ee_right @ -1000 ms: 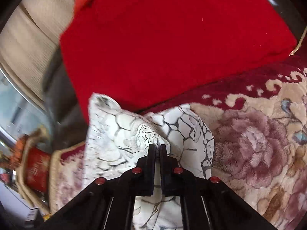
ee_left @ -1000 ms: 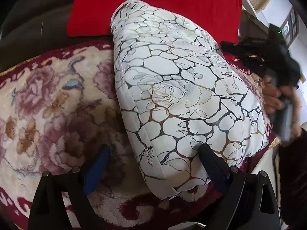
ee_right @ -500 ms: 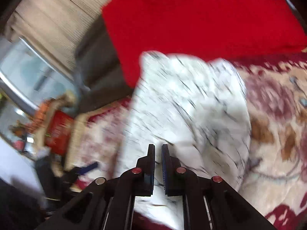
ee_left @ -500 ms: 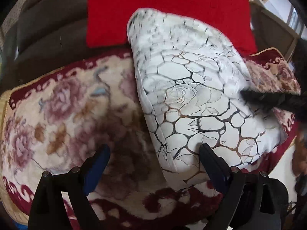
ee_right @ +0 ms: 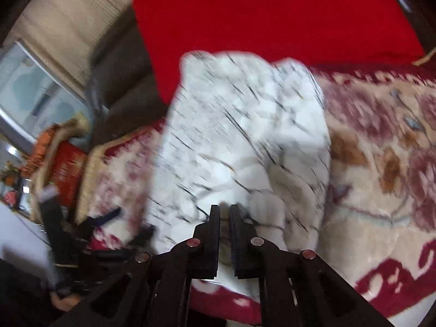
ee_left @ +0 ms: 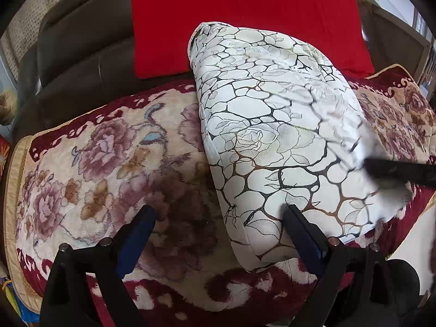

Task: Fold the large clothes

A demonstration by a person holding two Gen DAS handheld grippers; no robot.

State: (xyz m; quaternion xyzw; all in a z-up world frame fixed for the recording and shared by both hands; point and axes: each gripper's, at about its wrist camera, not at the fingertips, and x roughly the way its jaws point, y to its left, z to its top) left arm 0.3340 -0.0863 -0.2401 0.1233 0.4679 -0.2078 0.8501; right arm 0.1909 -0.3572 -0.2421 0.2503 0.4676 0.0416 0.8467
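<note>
A folded white garment with a black and gold crackle print (ee_left: 272, 136) lies on the floral sofa cover (ee_left: 95, 169). My left gripper (ee_left: 218, 218) is open and empty, its fingers straddling the garment's near left edge. My right gripper (ee_right: 224, 212) is nearly shut on the garment's near edge (ee_right: 239, 150), with white cloth between its fingers; this view is motion-blurred. In the left wrist view the right gripper shows as a dark bar (ee_left: 400, 169) at the garment's right edge.
A red cushion (ee_left: 245, 13) leans on the dark brown sofa back (ee_left: 81, 54) behind the garment. Left of the sofa in the right wrist view are a window (ee_right: 32, 90) and a red box with clutter (ee_right: 62, 171).
My right gripper pulled back toward the garment's near edge, dragging cloth; its jaws have parted slightly. My left gripper drew back, widening its view. It stays open.
</note>
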